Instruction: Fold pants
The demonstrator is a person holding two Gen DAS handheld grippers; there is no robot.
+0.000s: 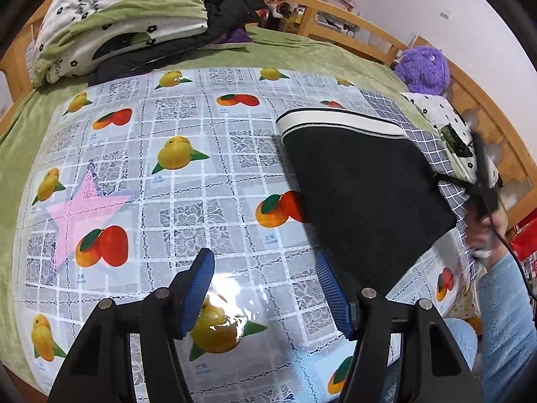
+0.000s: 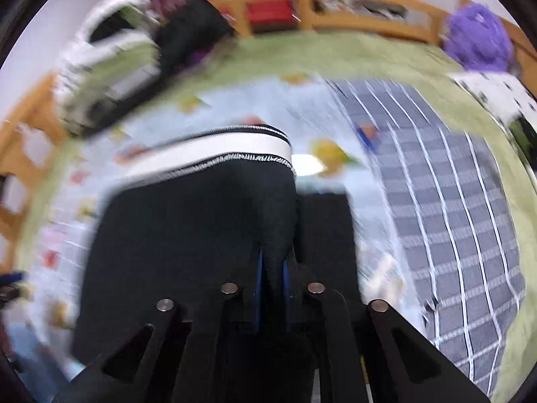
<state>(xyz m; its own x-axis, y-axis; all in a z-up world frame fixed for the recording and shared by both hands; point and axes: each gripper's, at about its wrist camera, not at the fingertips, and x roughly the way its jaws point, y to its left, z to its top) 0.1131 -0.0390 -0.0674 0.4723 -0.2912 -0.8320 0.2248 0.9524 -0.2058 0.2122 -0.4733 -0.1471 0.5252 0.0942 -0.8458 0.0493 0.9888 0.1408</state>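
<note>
Left tongs [image 1: 265,288] apart, empty, over fruit-print cloth [image 1: 188,127] on bed. Right tongs [image 2: 272,268] clamped on black pants [image 1: 362,198] edge. Pants already folded into compact bundle, waistband [image 1: 339,122] showing, near cloth's right edge. Likely final fold or placing left.

Showing cursive black lettering on white quilt [image 1: 110,10] folded at bed's far corner; too warped and small for reading. Carrying tiny blue captions under fruit pictures on plastic tablecloth [image 1: 188,208], apparently Chinese characters with smaller line beneath; not legible. Blurring everything in right wrist view; no text readable there. Showing no brand, number or sign elsewhere.
</note>
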